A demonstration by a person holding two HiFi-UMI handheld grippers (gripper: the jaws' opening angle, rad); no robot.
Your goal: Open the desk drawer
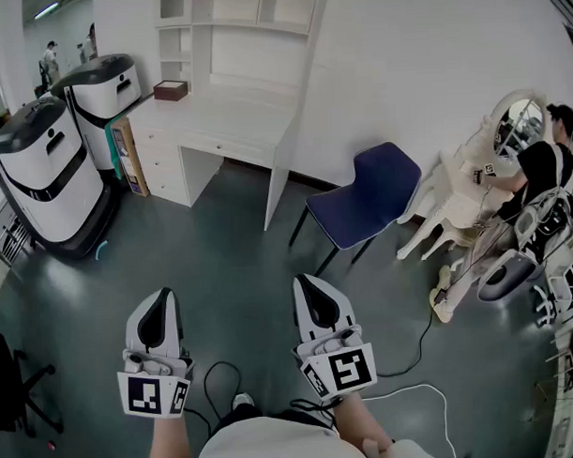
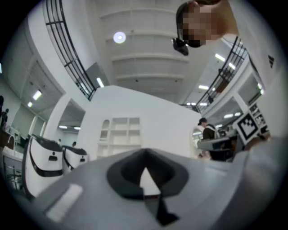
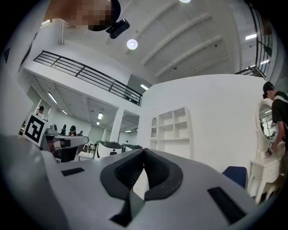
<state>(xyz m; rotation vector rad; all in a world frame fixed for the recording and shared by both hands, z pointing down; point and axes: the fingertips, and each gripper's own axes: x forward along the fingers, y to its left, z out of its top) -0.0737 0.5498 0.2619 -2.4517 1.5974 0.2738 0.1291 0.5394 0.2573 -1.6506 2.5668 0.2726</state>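
Observation:
The white desk (image 1: 231, 113) with shelves above it stands against the wall across the room. Its drawer (image 1: 229, 146) under the top is closed, and so is the drawer stack (image 1: 160, 164) on its left side. My left gripper (image 1: 163, 298) and right gripper (image 1: 303, 284) hover side by side over the dark floor, far short of the desk and pointing toward it. Both are shut with nothing between the pads. In the left gripper view my left gripper (image 2: 145, 156) shows the desk shelves (image 2: 119, 134) beyond it. In the right gripper view the shelves (image 3: 173, 126) rise past my right gripper (image 3: 144, 153).
Two white-and-black machines (image 1: 50, 171) stand left of the desk. A brown box (image 1: 170, 89) sits on the desktop. A blue chair (image 1: 365, 197) stands right of the desk. A person (image 1: 539, 163) at a white vanity is at far right. Cables (image 1: 413, 364) lie on the floor.

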